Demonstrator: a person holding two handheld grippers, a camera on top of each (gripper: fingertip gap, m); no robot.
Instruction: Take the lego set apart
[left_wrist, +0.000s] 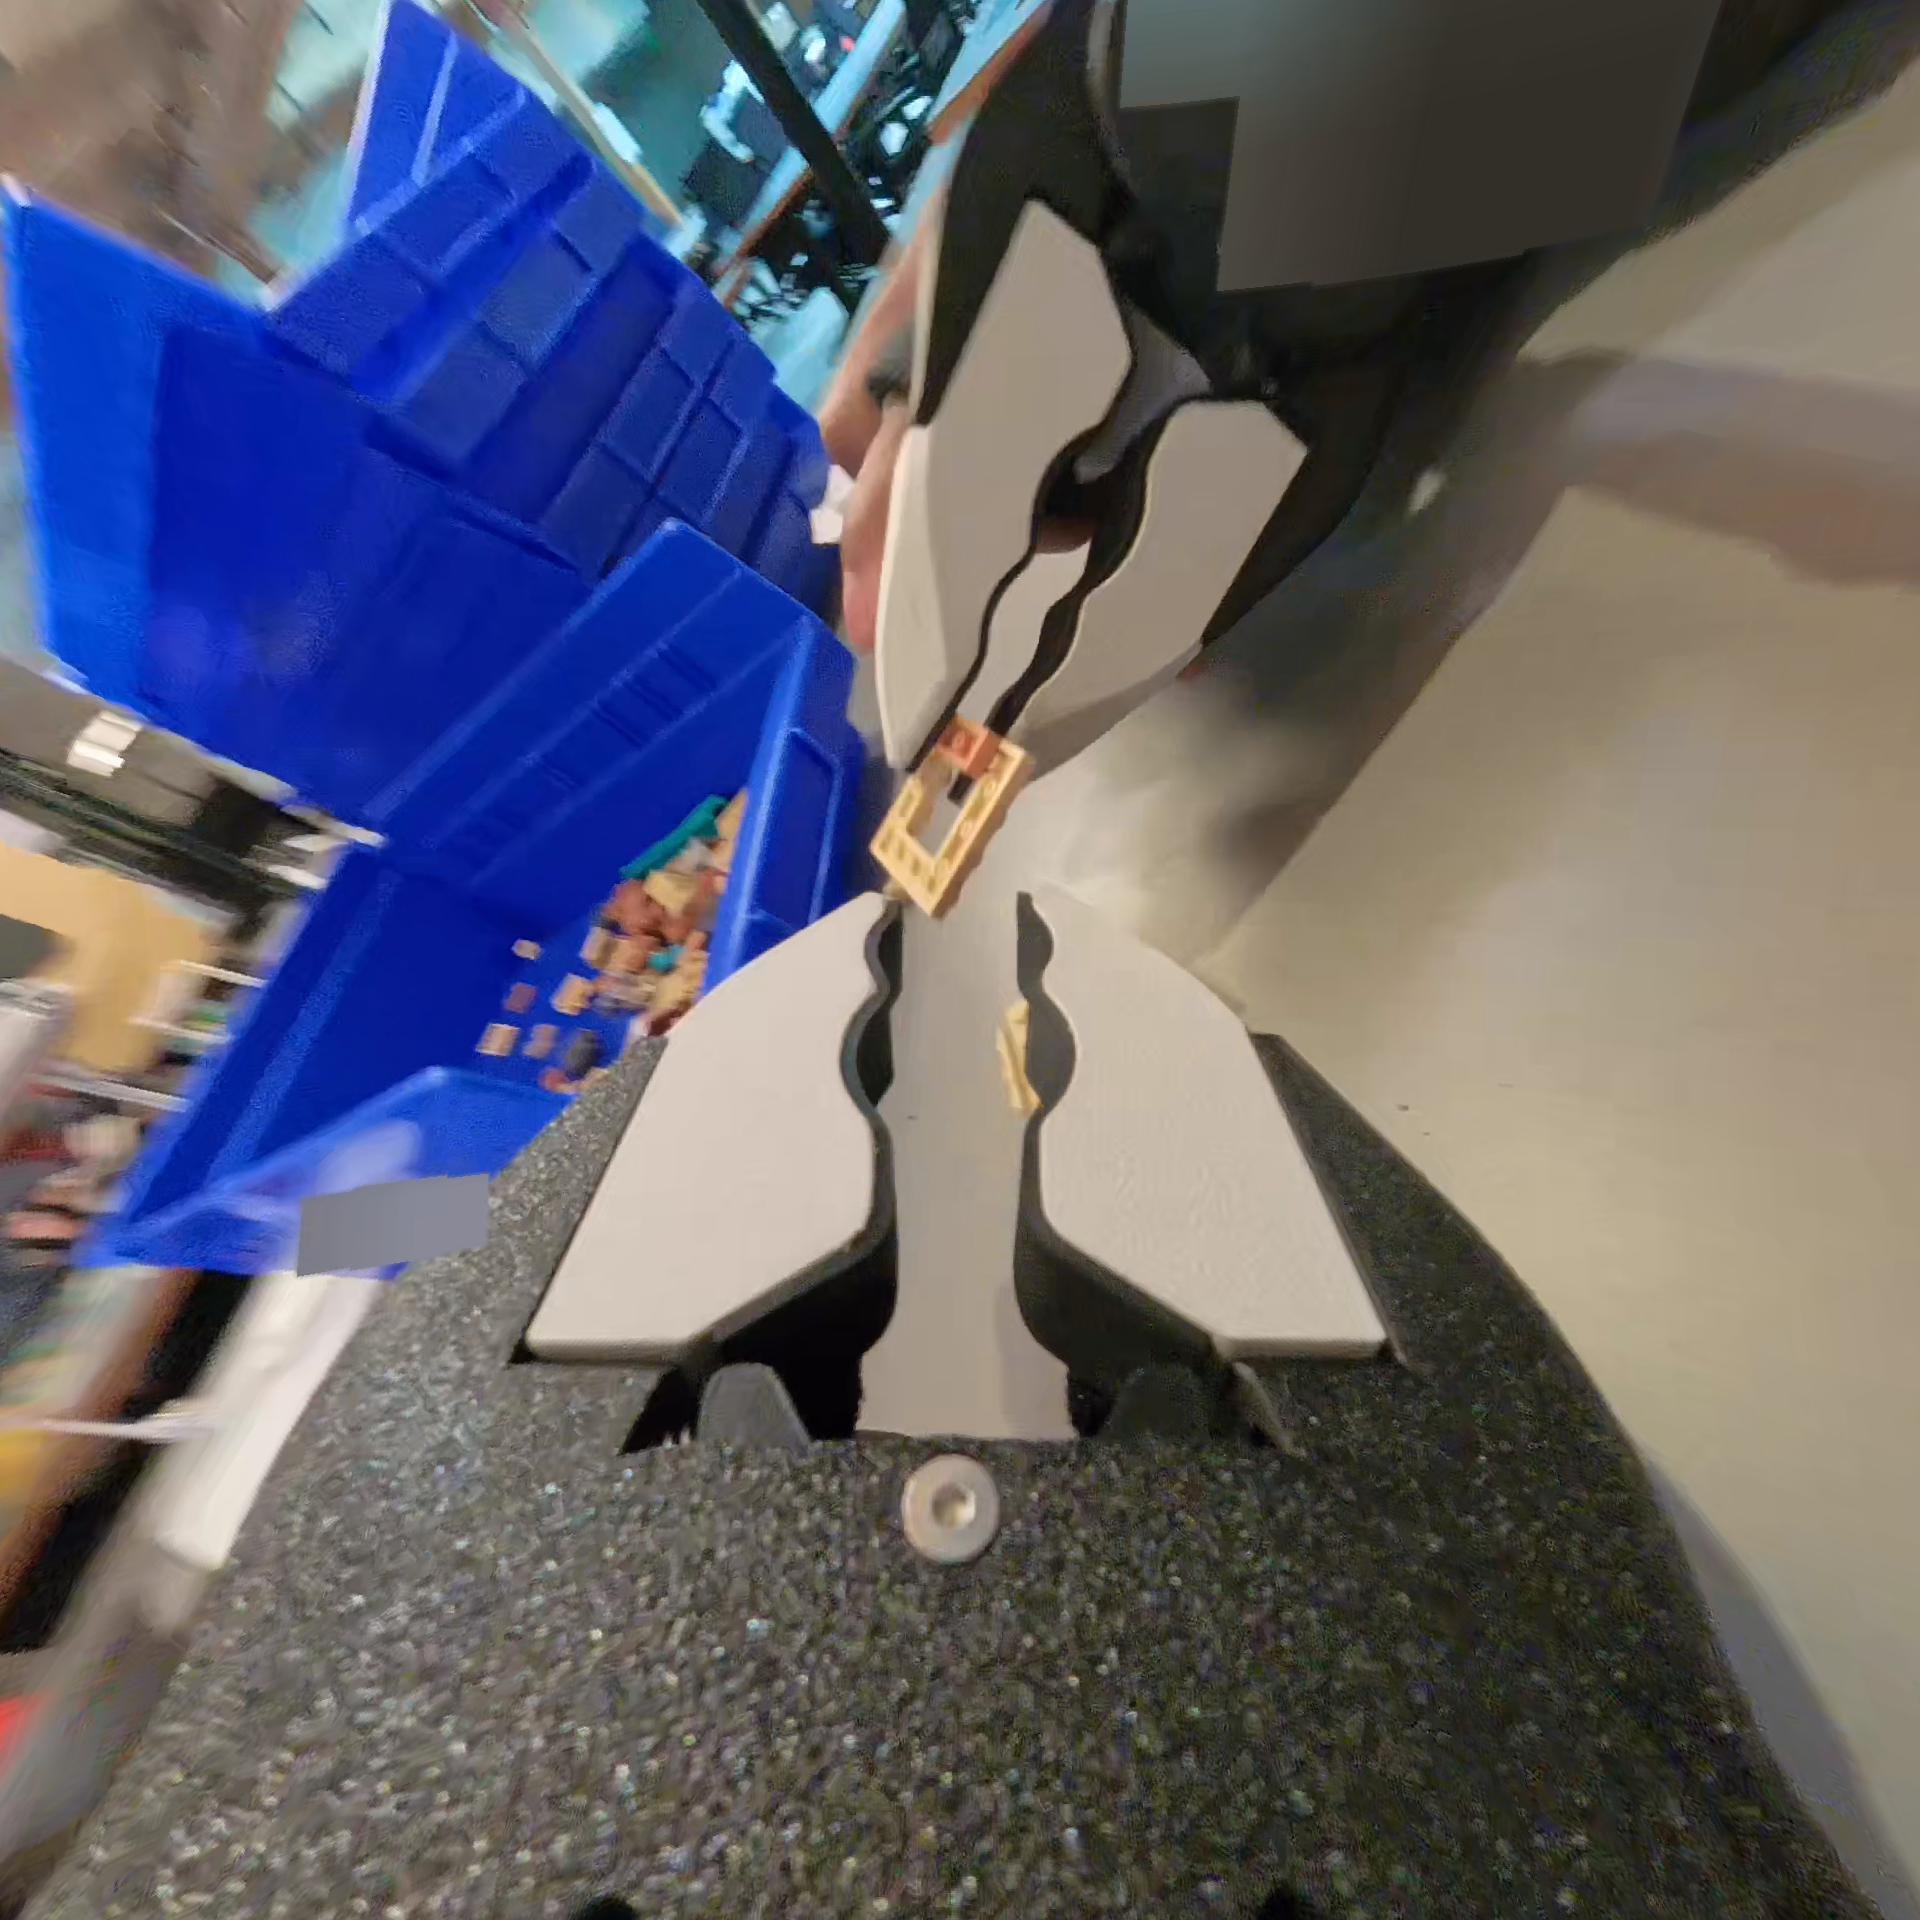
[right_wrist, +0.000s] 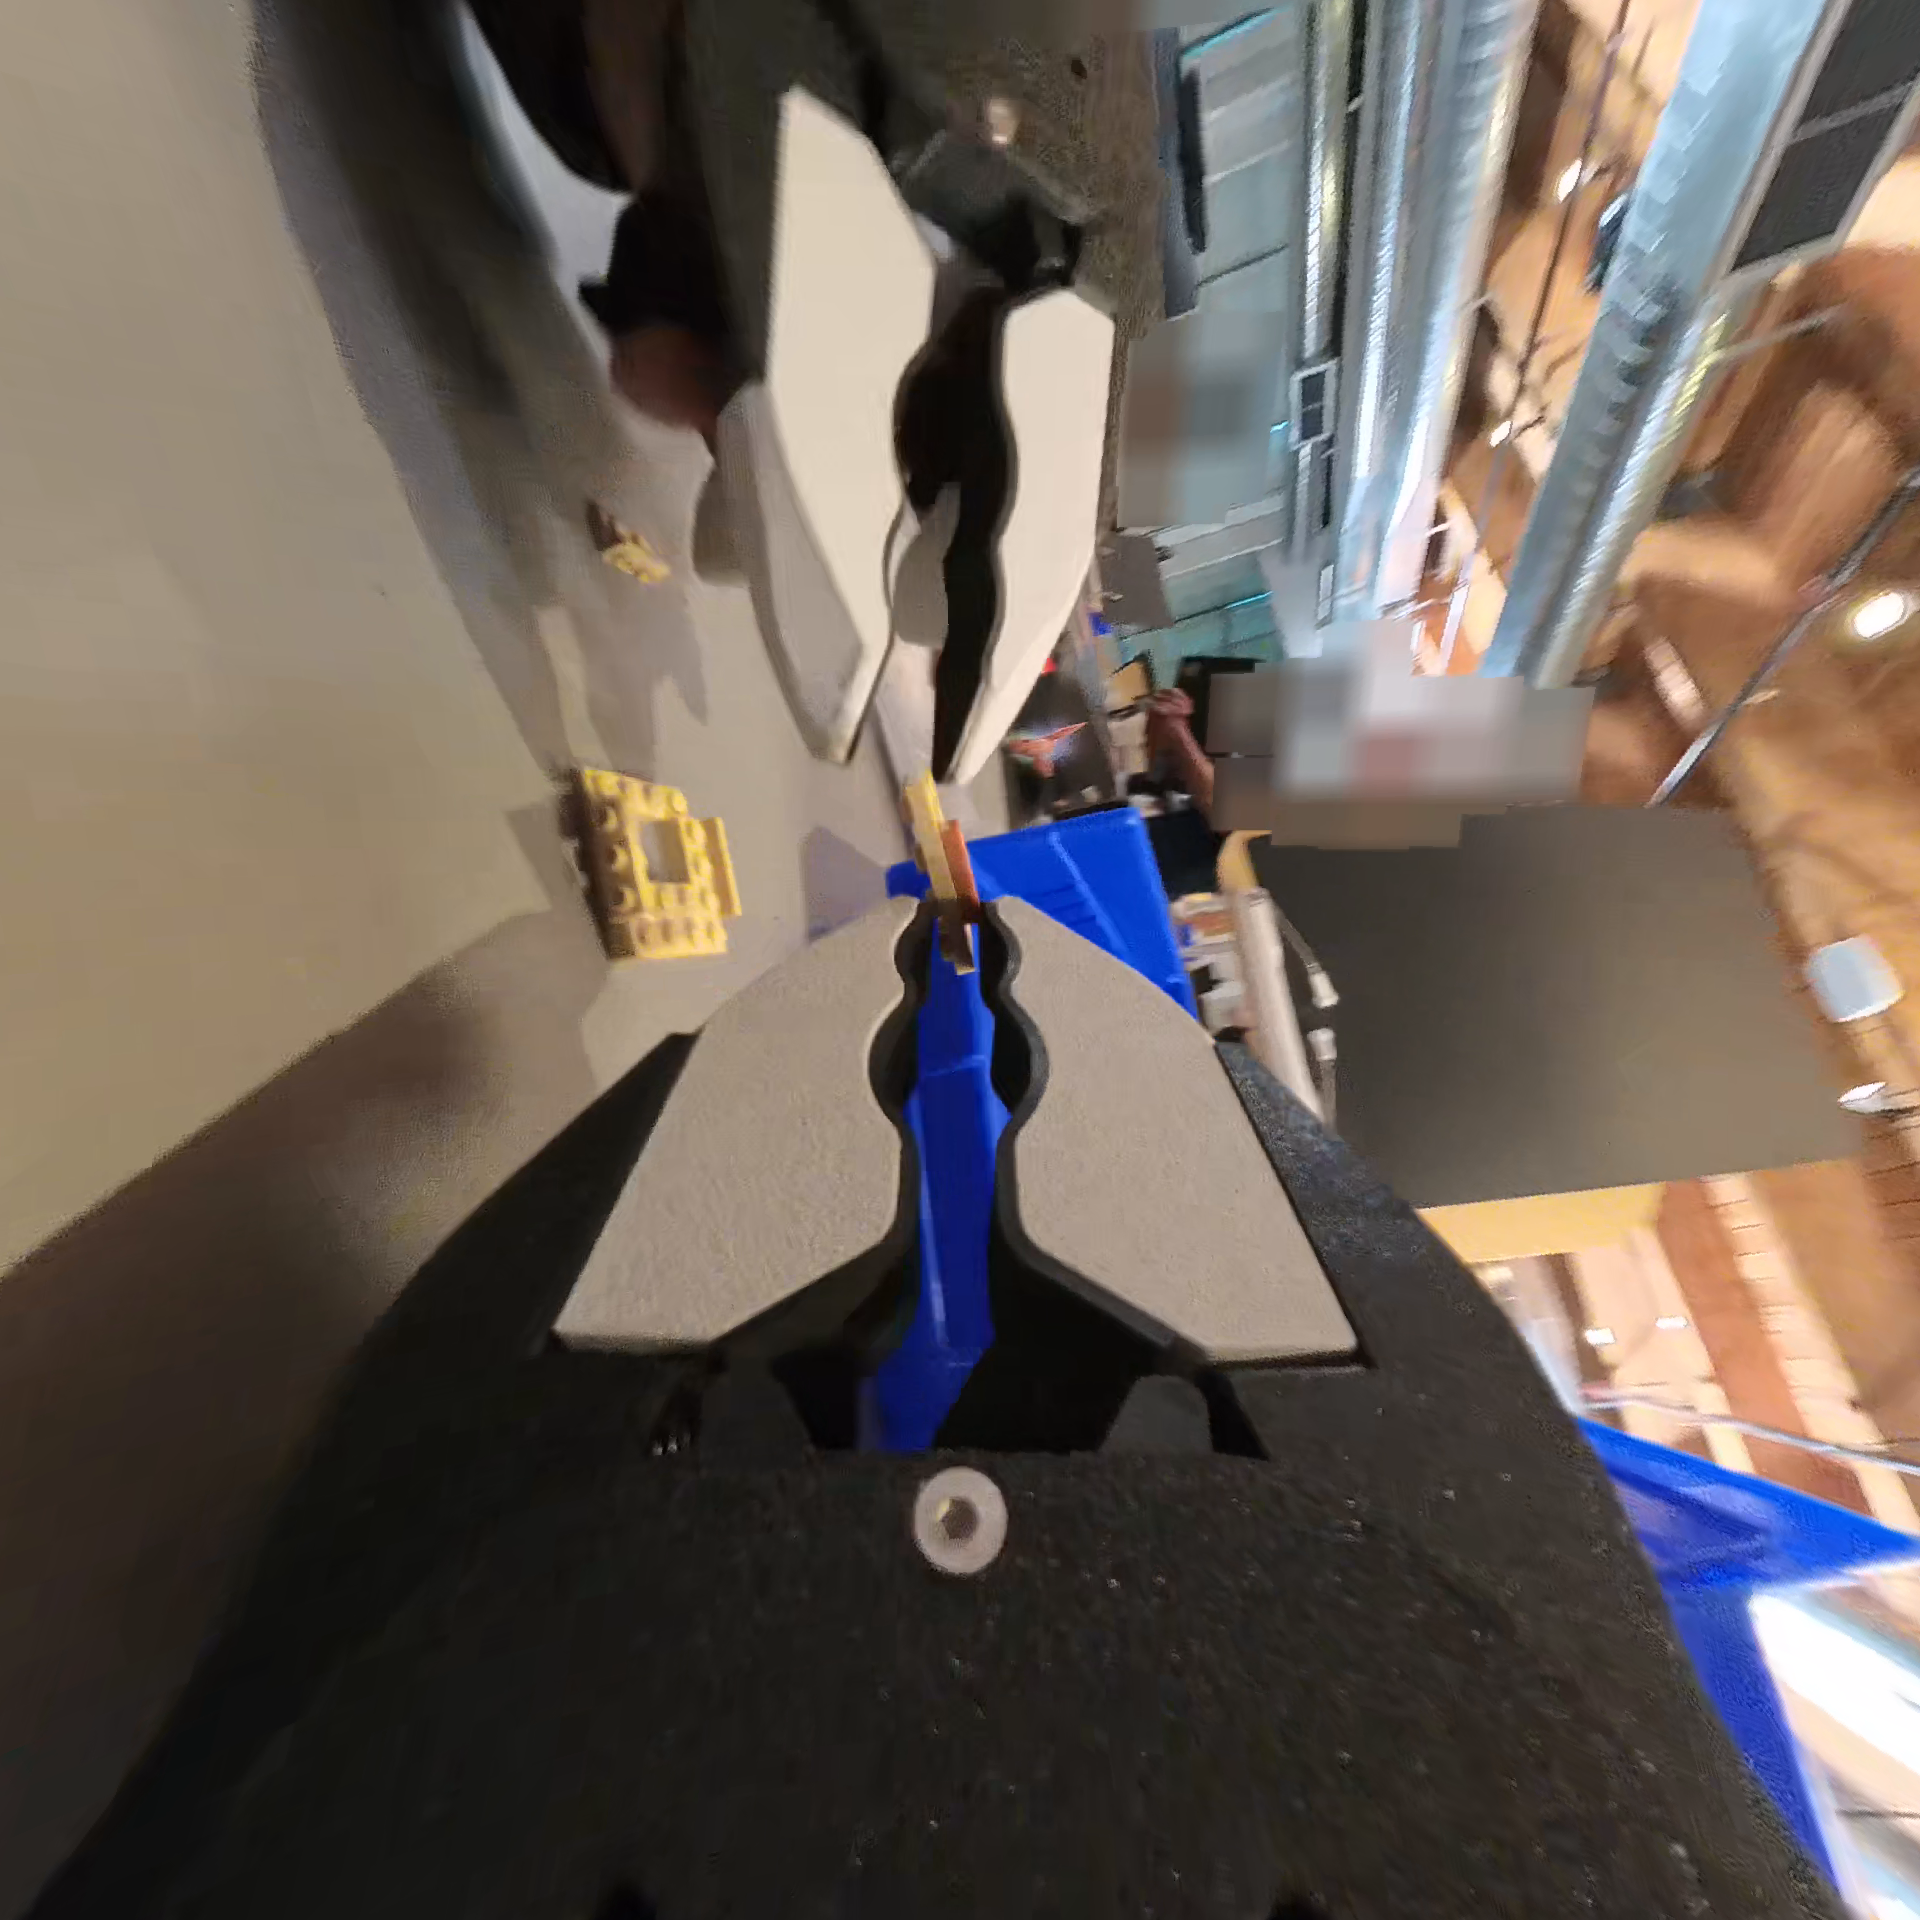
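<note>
two grippers met tip to tip: the right gripper (right_wrist: 951, 920) pinched the tan square plastic frame plate (left_wrist: 951, 821) edge-on, while the left gripper (left_wrist: 956, 909) stood parted, just beside its near corner, holding nothing.

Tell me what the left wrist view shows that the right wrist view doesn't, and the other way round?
Only the left wrist view looks into a blue plastic bin holding loose small tan and brown bricks.

Only the right wrist view shows a yellow studded plate assembly with a square hole lying on the grey table.

Both show the tan square frame brick with a small brown brick on it, gripped by the right gripper, with the left gripper open facing it.
</note>
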